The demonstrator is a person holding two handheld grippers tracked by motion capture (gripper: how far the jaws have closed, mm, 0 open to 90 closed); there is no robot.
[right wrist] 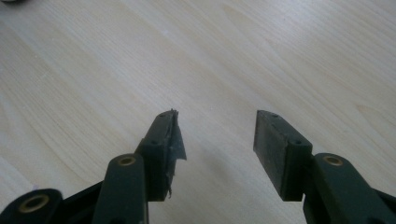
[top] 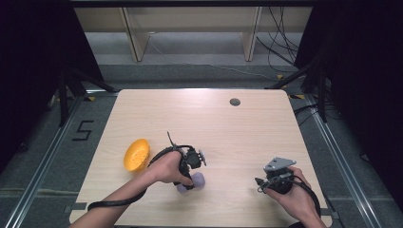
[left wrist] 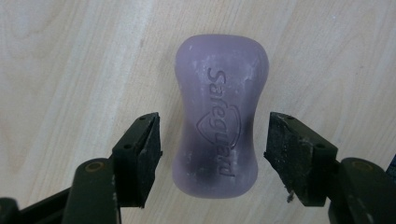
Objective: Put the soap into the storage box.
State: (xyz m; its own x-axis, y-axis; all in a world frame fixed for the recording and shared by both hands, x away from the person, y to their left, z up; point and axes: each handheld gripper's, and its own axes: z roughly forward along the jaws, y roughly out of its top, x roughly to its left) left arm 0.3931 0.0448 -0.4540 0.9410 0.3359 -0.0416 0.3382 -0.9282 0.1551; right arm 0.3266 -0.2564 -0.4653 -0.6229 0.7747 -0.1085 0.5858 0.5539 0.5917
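We view a pale wooden table (top: 237, 128) on which the person works with two hand-held tools. Near its left front lies an orange dish (top: 136, 155), perforated and resting on the wood, just left of the person's left hand (top: 166, 167). The right gripper (right wrist: 217, 140) rests over bare table at the right front, its jaws spread with nothing between them. The left gripper (left wrist: 212, 144) points down at a purple soap bar (left wrist: 218, 116), which lies flat on the table near the front edge, just right of the orange dish and apart from it. The jaws stand wide on either side of the bar's narrow waist, with a gap showing at each pad, so we judge the step in hand to be the approach before the grasp. The next move, as we judge it, calls for closing squarely on the waist, since the smooth curved sides may slip under an off-centre pinch.
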